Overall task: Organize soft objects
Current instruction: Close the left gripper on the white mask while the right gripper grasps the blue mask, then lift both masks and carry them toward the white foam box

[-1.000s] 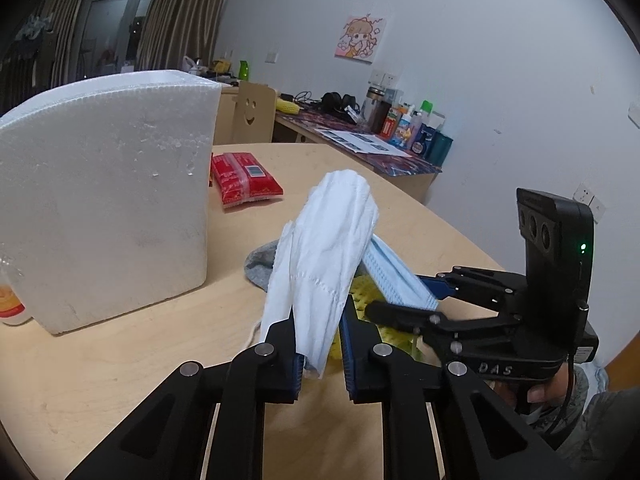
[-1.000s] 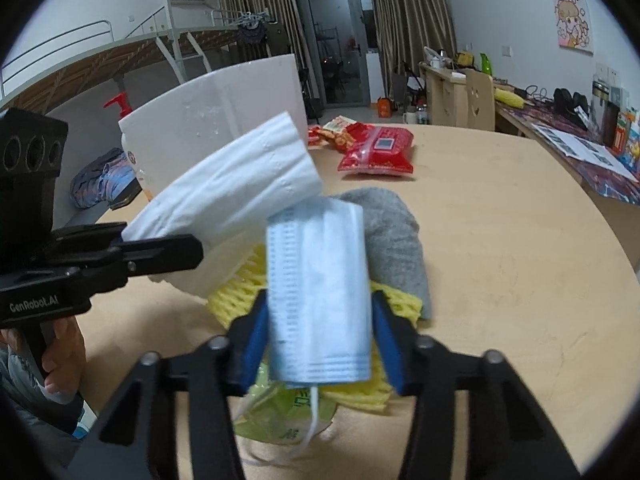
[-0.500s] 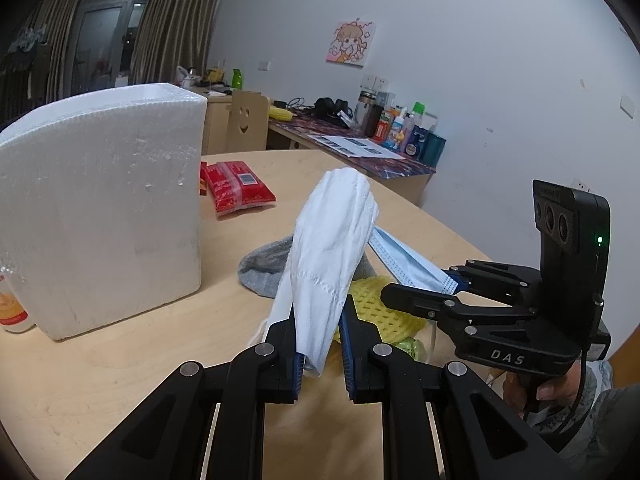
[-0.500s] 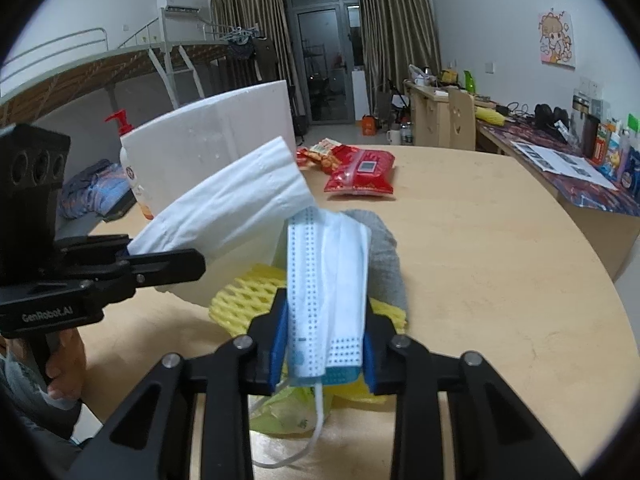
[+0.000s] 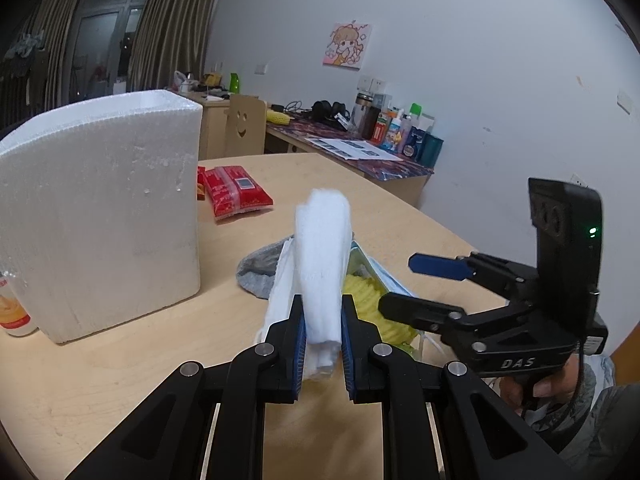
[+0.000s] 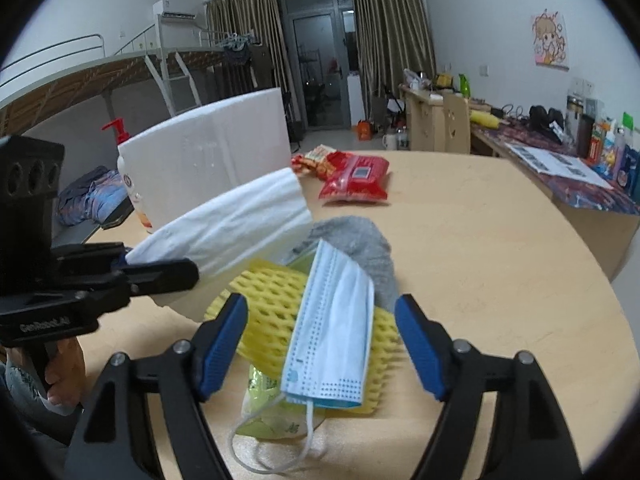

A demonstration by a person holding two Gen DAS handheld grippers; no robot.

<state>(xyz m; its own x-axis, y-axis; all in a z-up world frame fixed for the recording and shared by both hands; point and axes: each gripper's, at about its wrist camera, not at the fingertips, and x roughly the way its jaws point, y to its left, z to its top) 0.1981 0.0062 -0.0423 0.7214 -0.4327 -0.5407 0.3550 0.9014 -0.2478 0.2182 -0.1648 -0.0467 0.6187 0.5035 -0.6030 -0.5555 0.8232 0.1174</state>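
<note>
Dorm-room table (image 6: 500, 264), 2 grippers over a pile of soft things.

Left gripper (image 5: 322, 344): jaws clamped on a folded white mask (image 5: 322, 256), held up off the table near a white foam box (image 5: 100, 208). Right gripper (image 6: 320, 344): jaws wide apart, nothing between them touching the pads; blue mask (image 6: 332, 332) lies just below on yellow foam netting (image 6: 272, 304), beside a grey sock (image 6: 360, 240). Judgement: masks are light, limp, easily creased; best pinched across the pleated body, not by the ear loops (image 6: 276, 440), which would stretch. Left view hides most of the blue mask behind the white one; right view shows it whole, plus a green packet (image 6: 272, 404) under the netting. Red packets (image 6: 356, 180) sit well apart.
</note>
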